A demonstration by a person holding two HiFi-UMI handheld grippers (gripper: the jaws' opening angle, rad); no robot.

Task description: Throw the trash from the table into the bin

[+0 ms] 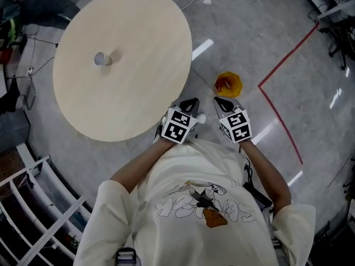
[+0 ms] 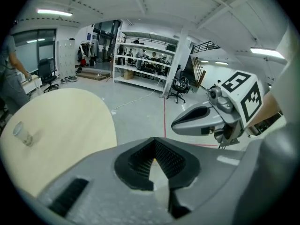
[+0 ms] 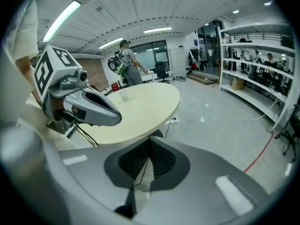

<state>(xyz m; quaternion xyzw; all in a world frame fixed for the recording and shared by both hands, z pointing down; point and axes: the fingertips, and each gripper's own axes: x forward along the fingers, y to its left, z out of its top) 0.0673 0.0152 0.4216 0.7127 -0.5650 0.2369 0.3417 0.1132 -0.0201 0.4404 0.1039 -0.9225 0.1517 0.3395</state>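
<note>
Left hand-held gripper (image 1: 190,102), right hand-held gripper (image 1: 222,101) side by side before chest, pointing forward and down. Both jaws together, empty. Forearms bare, elbows bent.

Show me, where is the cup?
In the head view, the cup sits alone on the left part of the round table; the yellow bin stands on the floor to its right.
</note>
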